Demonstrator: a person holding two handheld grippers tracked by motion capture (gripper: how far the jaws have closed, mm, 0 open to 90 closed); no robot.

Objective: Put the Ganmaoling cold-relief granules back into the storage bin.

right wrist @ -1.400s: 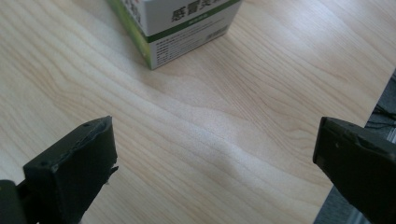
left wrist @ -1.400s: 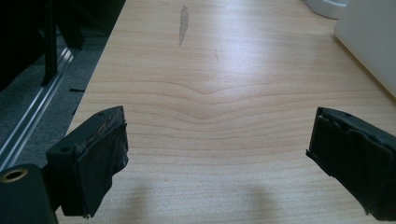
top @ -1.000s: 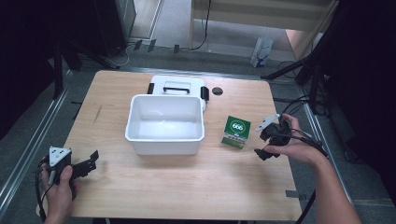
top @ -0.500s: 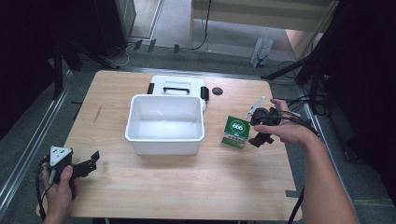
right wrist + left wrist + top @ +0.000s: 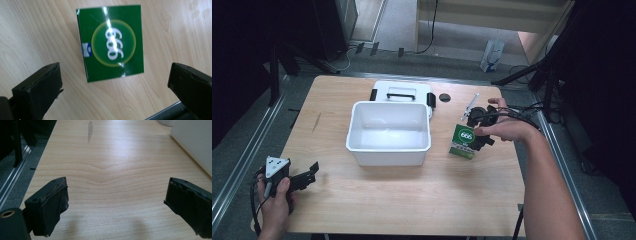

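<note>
On the wooden table (image 5: pixel 412 200), the green box (image 5: pixel 463 140) lies right of the white tub (image 5: pixel 389 131); right gripper (image 5: pixel 475 131) hovers above, jaws just opened wide, empty; left gripper (image 5: pixel 292 176) open, idle; an off-centre closing could push the box away.

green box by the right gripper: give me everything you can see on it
The green box is small, flat and glossy, card by the look of it, with a yellow-ringed circle holding white digits and a small blue mark near one edge. It lies face up on the wooden table, right of the white tub. The right gripper hangs above it, jaws wide apart, not touching.
</note>
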